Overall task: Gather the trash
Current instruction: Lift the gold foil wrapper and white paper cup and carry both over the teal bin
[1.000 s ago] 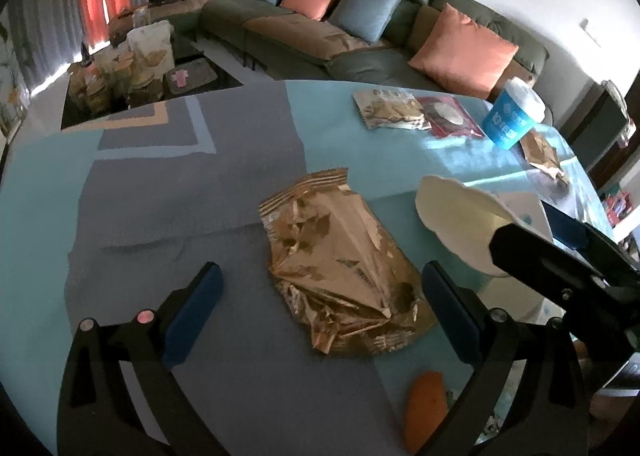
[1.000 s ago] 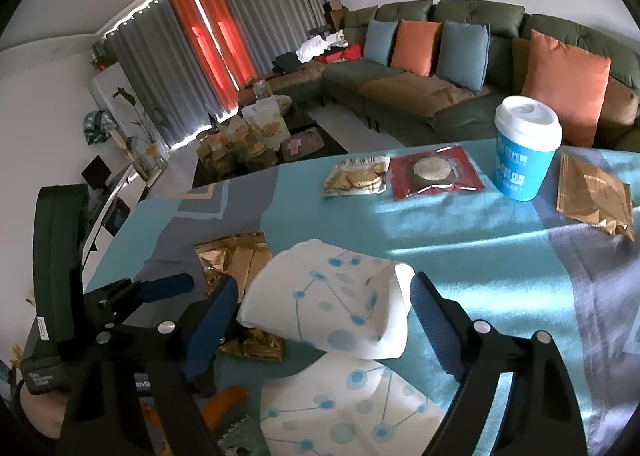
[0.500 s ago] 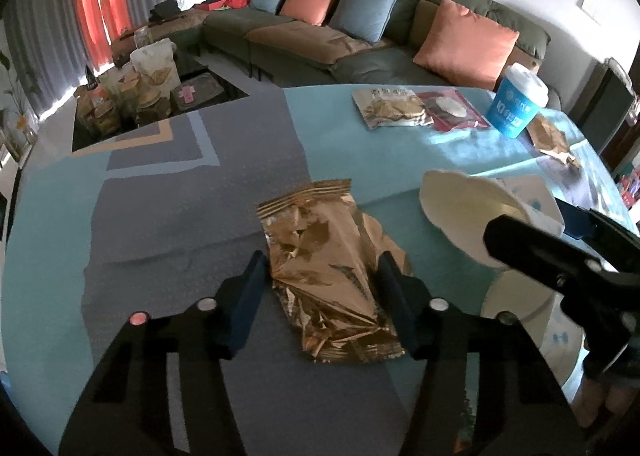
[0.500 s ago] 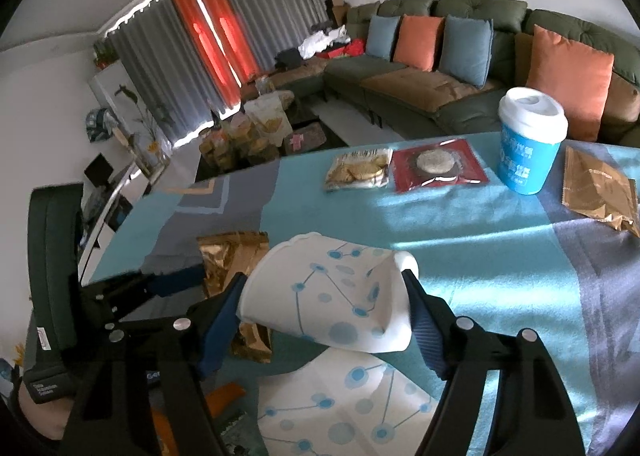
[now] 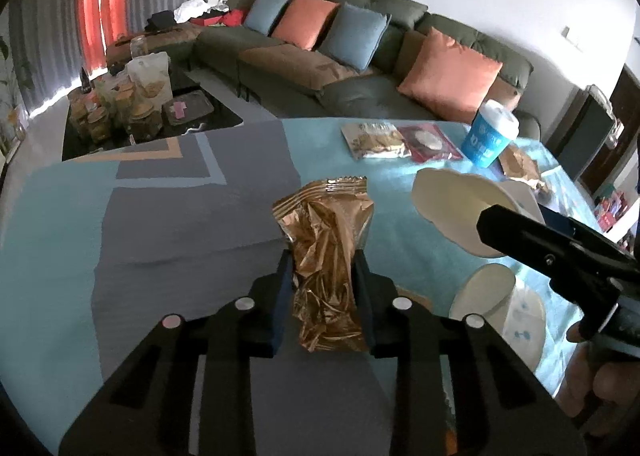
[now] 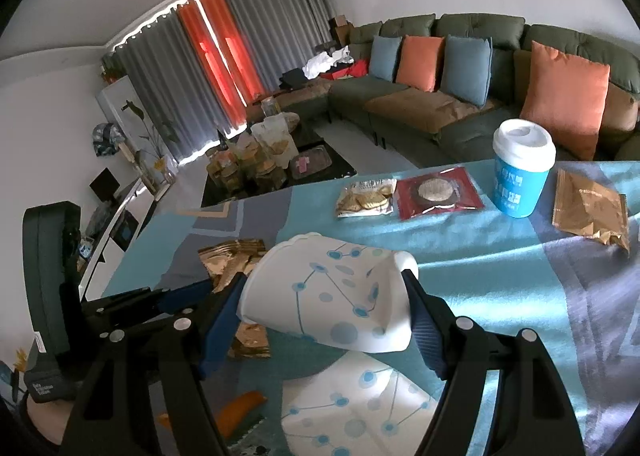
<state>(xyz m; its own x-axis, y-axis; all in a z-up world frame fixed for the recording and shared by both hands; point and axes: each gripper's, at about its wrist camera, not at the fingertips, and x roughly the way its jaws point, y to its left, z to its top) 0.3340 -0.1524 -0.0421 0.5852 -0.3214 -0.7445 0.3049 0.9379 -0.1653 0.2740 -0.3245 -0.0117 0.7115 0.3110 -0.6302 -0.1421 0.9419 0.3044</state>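
Observation:
A crumpled gold foil wrapper [image 5: 328, 252] stands up between the pads of my left gripper [image 5: 323, 256], whose jaws are closing and press on both its sides; it hangs just off the teal and grey tablecloth [image 5: 180, 240]. My right gripper [image 6: 324, 284] is shut on a crushed white paper cup with blue dots [image 6: 332, 296], held on its side above the table. That cup [image 5: 452, 204] shows at the right of the left wrist view, beside the wrapper. The wrapper [image 6: 232, 260] lies left of the cup in the right wrist view.
A second dotted paper cup [image 6: 360, 408] lies under the held one. Farther back are a blue cup with a white lid [image 6: 520, 172], a cracker packet [image 6: 364, 198], a red packet [image 6: 436, 192] and another gold wrapper [image 6: 588, 212]. An orange scrap [image 6: 240, 408] lies near the front edge.
The left jaws went from wide open around the flat gold wrapper to pinching it, and it now stands raised off the cloth. The right jaws narrowed slightly on the cup.

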